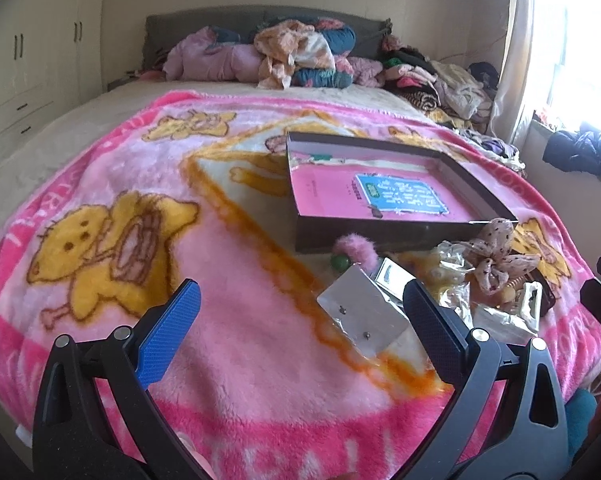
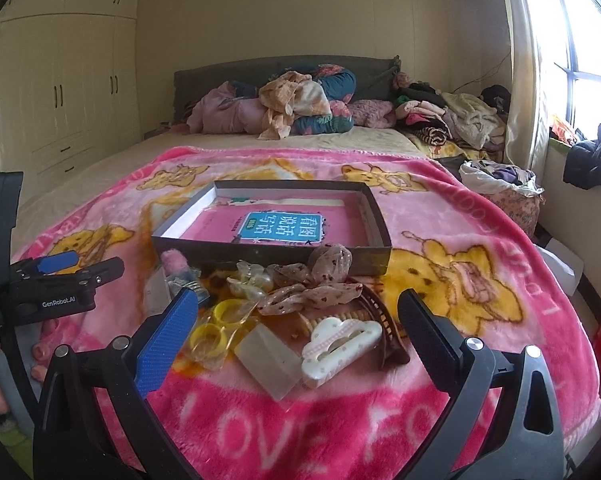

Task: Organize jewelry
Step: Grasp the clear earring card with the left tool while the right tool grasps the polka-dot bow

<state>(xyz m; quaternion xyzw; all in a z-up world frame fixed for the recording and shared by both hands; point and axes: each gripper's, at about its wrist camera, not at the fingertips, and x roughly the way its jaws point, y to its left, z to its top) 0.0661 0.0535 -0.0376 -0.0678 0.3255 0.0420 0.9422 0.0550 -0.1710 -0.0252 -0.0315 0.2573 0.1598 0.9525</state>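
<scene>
Right wrist: white hair clip (image 2: 340,350) between wide-apart jaws.

A bed (image 2: 100,168) carries a pink blanket (image 2: 440,216). On the blanket lies an open box (image 2: 268,254); just in front of the box lies a heap of hair accessories (image 2: 300,312). Behind the box, clothes (image 2: 292,104) are piled

Open dark box (image 2: 188,250) flat on bed; hair clips, bow (image 2: 312,288), rings (image 2: 220,324) heaped just before it.
</scene>
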